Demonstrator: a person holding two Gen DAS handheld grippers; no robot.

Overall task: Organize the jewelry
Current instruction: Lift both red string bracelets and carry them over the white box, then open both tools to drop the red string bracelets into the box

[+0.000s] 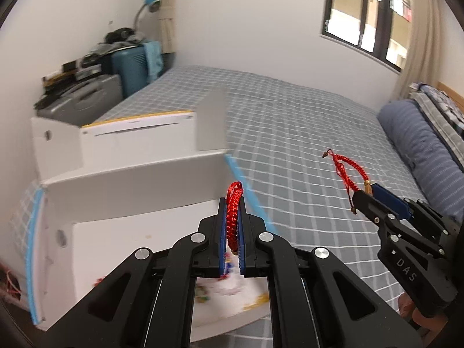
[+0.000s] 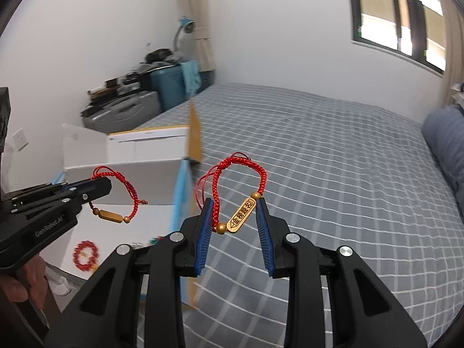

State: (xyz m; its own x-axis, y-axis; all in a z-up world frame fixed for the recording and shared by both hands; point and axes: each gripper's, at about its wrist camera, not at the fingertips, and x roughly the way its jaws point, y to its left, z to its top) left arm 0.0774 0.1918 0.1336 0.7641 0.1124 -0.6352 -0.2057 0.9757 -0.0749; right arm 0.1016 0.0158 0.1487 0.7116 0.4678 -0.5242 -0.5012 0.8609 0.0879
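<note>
My left gripper (image 1: pixel 233 203) is shut on a red braided bracelet (image 1: pixel 232 226), whose loop sticks up past the fingertips. It hangs over the front compartment of a white divided box (image 1: pixel 130 174). The right wrist view shows this left gripper (image 2: pixel 105 184) from the side, its bracelet's wooden charm (image 2: pixel 110 216) dangling below. My right gripper (image 2: pixel 235 201) is shut on a second red bracelet (image 2: pixel 261 174); its engraved wooden charm (image 2: pixel 242 217) spans the gap between the blue pads. This right gripper (image 1: pixel 366 191) is held over the bed, to the right of the box.
The box (image 2: pixel 139 171) stands on a bed with a grey checked sheet (image 2: pixel 319 145). A red bead bracelet (image 2: pixel 85 255) lies in its front compartment. A blue bolster (image 1: pixel 414 145) lines the bed's right side. Suitcases and clutter (image 1: pixel 87 98) are stacked behind the box. A hand (image 2: pixel 26 278) holds the left gripper.
</note>
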